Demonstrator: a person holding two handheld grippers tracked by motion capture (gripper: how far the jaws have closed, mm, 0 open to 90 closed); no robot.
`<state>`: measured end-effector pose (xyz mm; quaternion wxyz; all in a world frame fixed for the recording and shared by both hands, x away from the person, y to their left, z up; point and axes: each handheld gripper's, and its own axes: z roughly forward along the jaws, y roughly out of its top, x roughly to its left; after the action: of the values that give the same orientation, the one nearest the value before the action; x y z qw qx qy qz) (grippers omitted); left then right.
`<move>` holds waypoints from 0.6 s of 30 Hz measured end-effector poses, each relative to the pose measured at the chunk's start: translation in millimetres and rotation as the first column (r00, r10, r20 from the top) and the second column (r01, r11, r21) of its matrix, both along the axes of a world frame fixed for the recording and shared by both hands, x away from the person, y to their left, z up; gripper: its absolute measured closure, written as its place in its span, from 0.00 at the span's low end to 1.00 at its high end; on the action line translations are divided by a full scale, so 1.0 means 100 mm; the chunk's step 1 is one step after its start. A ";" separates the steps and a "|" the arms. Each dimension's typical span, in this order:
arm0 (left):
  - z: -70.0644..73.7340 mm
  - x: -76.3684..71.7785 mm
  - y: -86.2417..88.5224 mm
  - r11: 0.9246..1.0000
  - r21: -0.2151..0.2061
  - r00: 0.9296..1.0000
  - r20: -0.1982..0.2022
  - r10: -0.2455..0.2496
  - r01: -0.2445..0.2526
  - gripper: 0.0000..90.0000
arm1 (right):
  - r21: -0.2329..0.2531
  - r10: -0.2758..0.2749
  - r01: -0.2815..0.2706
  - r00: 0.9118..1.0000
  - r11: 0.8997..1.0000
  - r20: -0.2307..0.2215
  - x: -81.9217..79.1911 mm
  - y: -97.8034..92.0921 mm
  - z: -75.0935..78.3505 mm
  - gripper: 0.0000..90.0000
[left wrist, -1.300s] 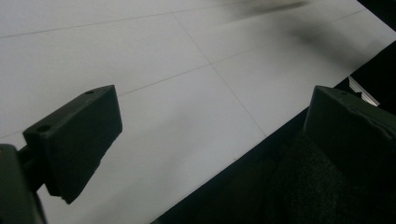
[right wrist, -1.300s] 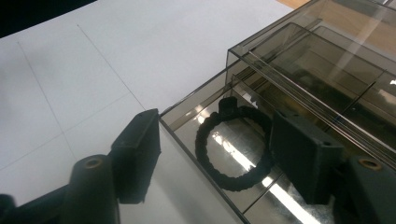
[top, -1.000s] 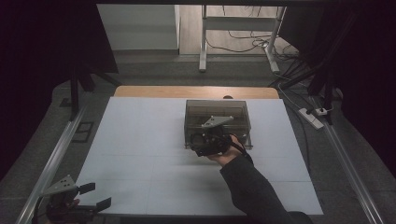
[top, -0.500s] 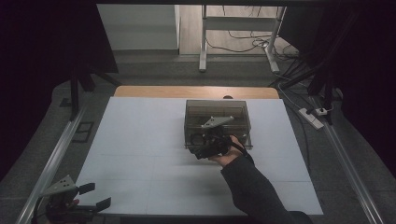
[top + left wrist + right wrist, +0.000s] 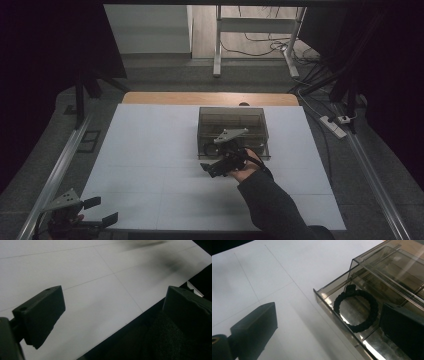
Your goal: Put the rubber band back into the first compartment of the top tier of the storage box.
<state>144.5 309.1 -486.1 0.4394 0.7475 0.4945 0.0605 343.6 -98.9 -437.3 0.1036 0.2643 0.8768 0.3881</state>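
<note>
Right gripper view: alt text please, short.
A black braided bracelet lies in the pulled-out drawer of a smoky transparent plastic organiser box on a white table. The open right gripper has one jaw over the table, one over the drawer.

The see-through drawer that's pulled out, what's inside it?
A black braided bracelet lies in the open drawer of the smoky clear box. The right gripper hangs open over it, and one jaw covers the drawer's far side.

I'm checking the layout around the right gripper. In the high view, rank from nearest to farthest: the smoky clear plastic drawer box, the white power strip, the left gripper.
1. Smoky clear plastic drawer box, just beyond the right gripper.
2. White power strip, off the table's far right.
3. Left gripper, near left corner.
</note>
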 end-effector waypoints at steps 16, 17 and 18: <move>0.00 0.02 0.00 1.000 -0.004 1.000 0.000 -0.006 0.006 0.04 | 0.023 -0.002 0.002 1.000 1.000 0.000 -0.10 -0.07 0.01 0.00; 0.00 0.02 0.00 1.000 -0.005 1.000 0.000 -0.007 0.007 0.04 | 0.023 -0.003 0.003 1.000 1.000 0.002 -0.10 -0.07 0.01 0.00; 0.00 0.02 0.00 1.000 -0.005 1.000 0.000 -0.007 0.007 0.04 | 0.025 -0.002 0.002 1.000 1.000 -0.002 -0.11 -0.08 0.01 0.00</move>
<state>146.4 309.0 -486.1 0.4416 0.7481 0.4918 0.0577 332.9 -106.6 -436.5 0.0999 0.2667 0.8717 0.3987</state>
